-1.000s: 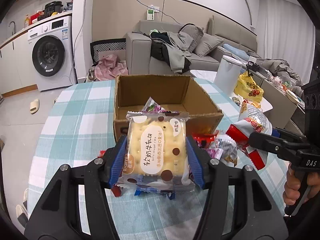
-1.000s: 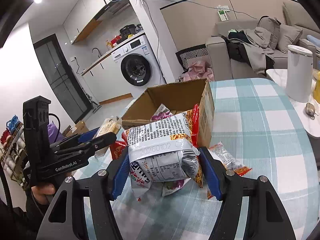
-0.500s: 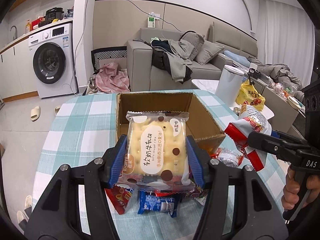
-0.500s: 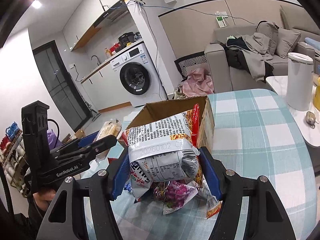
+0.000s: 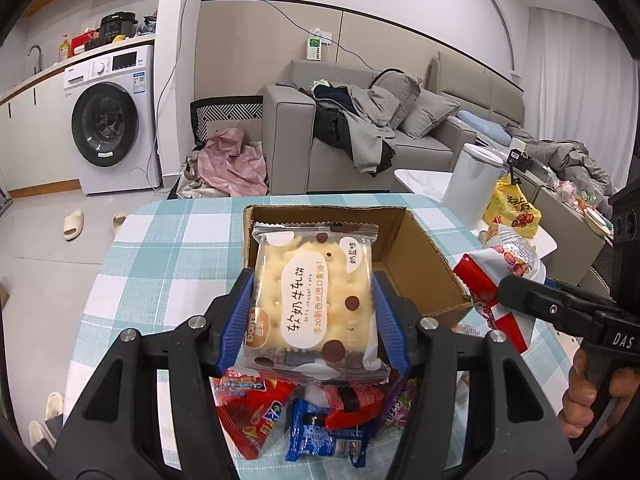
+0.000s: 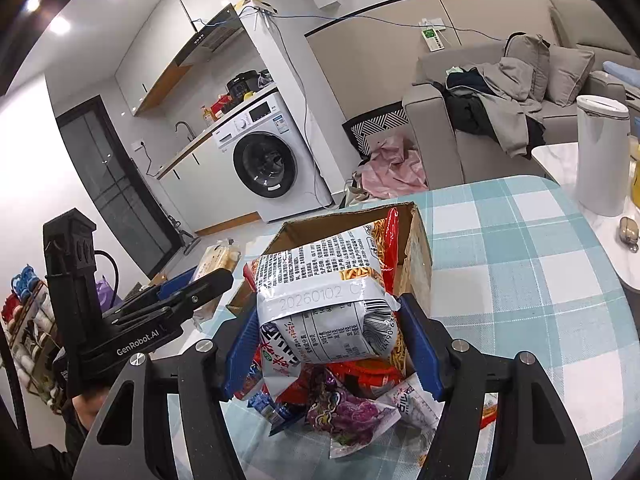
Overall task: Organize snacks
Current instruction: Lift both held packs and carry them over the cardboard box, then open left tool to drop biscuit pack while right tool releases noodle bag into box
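I see a glossy clear-plastic cracker packet [image 5: 314, 292], matt brown cardboard box [image 5: 416, 264] behind it, on woven checked tablecloth [image 5: 160, 248].

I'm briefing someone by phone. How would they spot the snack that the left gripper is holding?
Find the checked table with the open cardboard box. In front of it the left gripper clamps a clear cracker packet. Unlike the red and blue packs nearby, it shows pale yellow crackers, brown dots and a white oval label.

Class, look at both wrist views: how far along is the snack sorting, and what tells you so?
Done: unclear; the cardboard box shows no snacks inside. In hand: the left hand-held gripper grips a cracker packet; the right hand-held gripper grips a noodle snack bag. Left: loose packets on the checked tablecloth.
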A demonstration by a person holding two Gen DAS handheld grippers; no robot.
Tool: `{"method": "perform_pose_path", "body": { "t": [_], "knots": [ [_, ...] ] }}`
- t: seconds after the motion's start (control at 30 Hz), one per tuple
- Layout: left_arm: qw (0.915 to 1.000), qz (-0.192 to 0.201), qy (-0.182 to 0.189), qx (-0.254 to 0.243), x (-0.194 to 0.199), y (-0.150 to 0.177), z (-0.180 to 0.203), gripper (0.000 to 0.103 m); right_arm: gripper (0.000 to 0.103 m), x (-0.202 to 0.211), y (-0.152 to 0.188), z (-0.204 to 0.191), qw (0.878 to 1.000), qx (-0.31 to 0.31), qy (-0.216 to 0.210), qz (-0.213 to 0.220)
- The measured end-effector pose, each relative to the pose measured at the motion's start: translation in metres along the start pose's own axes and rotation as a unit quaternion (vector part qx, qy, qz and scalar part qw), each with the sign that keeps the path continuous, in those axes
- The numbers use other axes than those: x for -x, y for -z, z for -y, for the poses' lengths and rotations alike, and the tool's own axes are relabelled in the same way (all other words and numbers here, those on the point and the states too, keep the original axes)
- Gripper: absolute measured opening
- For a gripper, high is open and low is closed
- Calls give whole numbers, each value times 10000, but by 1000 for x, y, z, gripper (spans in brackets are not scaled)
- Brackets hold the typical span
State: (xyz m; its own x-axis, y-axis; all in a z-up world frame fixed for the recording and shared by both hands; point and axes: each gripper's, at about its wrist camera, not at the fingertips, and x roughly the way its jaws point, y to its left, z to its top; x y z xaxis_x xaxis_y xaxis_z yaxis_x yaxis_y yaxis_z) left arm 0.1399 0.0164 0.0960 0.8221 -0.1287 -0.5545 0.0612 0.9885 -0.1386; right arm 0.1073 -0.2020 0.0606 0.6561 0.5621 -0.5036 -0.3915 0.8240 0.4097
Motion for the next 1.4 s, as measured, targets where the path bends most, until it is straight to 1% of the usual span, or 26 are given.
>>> {"method": "perform_pose_path", "body": {
  "t": [0.1, 0.5, 0.63, 0.9, 1.27, 1.4],
  "knots": [
    [10000, -7, -7, -7, -4, -2, -1, 55, 68, -7, -1, 0, 10000, -30, 3, -3],
    [9999, -116, -7, -3, -43, -10, -8, 55, 68, -37, -10, 4, 9997, -220, 19, -67],
    [9999, -130, -4, -16, -49, -10, -9, 55, 68, -44, -13, 6, 9995, -294, 50, -43],
    [9997, -223, -48, -16, -76, -11, -11, 55, 68, -66, -21, 3, 9991, -421, 80, 8],
    [9993, -331, -145, -72, -100, -6, -15, 55, 68, -93, -24, 12, 9984, -531, 105, -183],
    [9991, -376, -167, -103, -107, -4, -17, 55, 68, -100, -23, 11, 9989, -386, 131, -243]
  ]
}}
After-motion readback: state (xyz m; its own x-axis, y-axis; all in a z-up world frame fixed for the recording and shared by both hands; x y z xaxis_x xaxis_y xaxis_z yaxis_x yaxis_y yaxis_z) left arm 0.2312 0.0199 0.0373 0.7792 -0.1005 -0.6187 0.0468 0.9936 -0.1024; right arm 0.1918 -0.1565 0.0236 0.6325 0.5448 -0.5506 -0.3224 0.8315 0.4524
